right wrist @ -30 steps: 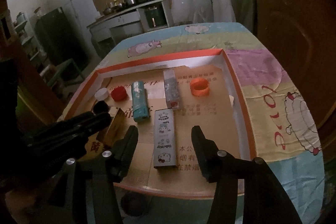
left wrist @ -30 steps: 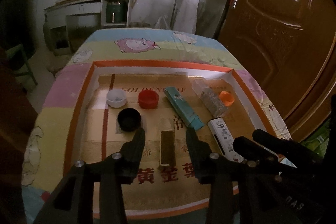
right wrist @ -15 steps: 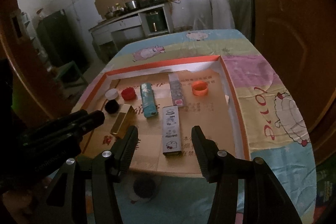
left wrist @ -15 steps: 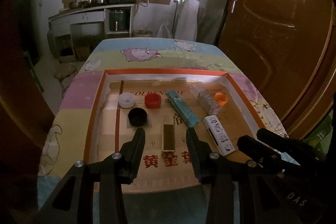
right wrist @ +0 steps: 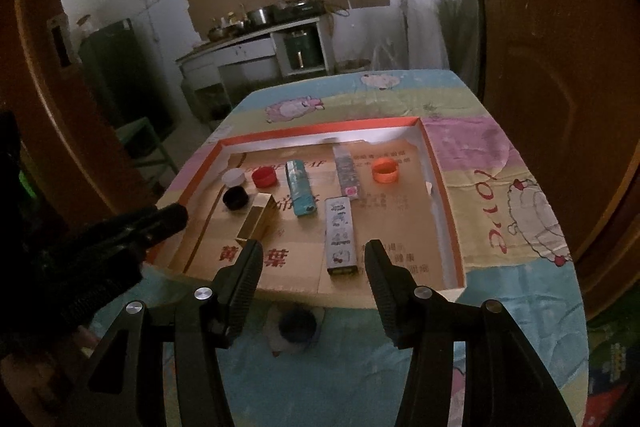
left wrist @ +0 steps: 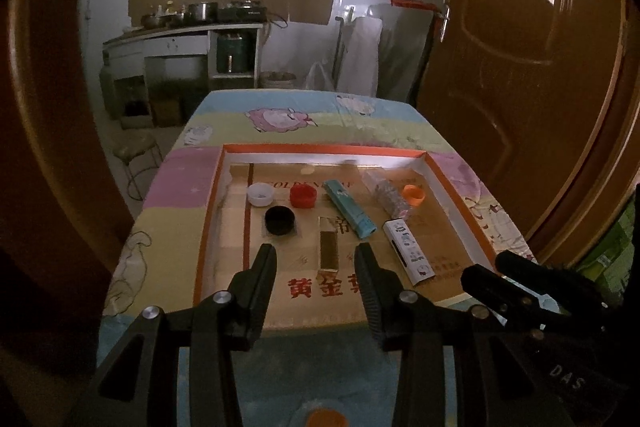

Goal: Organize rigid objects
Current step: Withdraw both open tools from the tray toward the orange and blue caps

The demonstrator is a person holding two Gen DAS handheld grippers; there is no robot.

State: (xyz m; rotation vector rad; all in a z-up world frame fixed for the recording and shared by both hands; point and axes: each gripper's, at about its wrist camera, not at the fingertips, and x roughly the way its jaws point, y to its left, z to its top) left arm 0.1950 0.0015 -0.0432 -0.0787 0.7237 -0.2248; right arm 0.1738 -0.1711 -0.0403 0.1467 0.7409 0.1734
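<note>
An orange-rimmed cardboard tray (left wrist: 208,203) (right wrist: 440,187) lies on the table. In it are a white cap (left wrist: 260,194), a red cap (left wrist: 302,195), a black cap (left wrist: 279,220), an orange cap (left wrist: 413,194) (right wrist: 385,172), a gold box (left wrist: 328,247) (right wrist: 256,221), a teal box (left wrist: 350,209) (right wrist: 300,193), a clear patterned box (left wrist: 388,193) (right wrist: 347,175) and a white cartoon box (left wrist: 408,251) (right wrist: 340,241). My left gripper (left wrist: 316,259) is open and empty, above the tray's near edge. My right gripper (right wrist: 312,259) is open and empty, likewise held back.
The table wears a pastel cartoon cloth (right wrist: 520,195). A wooden door (left wrist: 520,47) stands to the right. A kitchen counter with pots (left wrist: 192,23) is at the back. A dark round object (right wrist: 298,325) lies on the cloth before the tray.
Both grippers have drawn back and up from the tray, so the objects look smaller and farther. Nothing in the tray has moved. Both stay open.
</note>
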